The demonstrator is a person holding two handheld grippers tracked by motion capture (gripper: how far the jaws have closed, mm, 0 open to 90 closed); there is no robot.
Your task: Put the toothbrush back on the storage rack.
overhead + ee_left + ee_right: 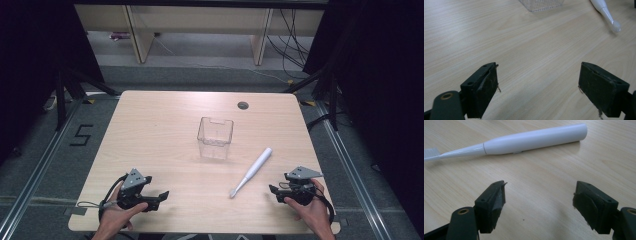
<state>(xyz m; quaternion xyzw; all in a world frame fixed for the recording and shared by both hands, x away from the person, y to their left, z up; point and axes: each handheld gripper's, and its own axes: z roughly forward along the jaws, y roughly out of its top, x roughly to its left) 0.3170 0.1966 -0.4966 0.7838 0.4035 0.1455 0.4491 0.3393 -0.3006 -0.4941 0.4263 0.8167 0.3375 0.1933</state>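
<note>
A white electric toothbrush (251, 172) lies flat on the wooden table (160, 125), right of centre, brush head toward the front. A clear plastic cup (215, 138) stands upright at the table's middle. My right gripper (274, 190) rests near the front right, open and empty, a short way right of the brush head; in the right gripper view the toothbrush (524, 141) lies just beyond the gripper (539, 195). My left gripper (161, 197) sits at the front left, open with nothing between its fingers; the left gripper view has the gripper (537, 82), the cup's base (541, 5) and the brush head (615, 25) far ahead.
A round cable hole (243, 105) sits near the table's far edge. Dark curtains and stand legs flank both sides. Shelving and cables stand beyond the far edge on the floor.
</note>
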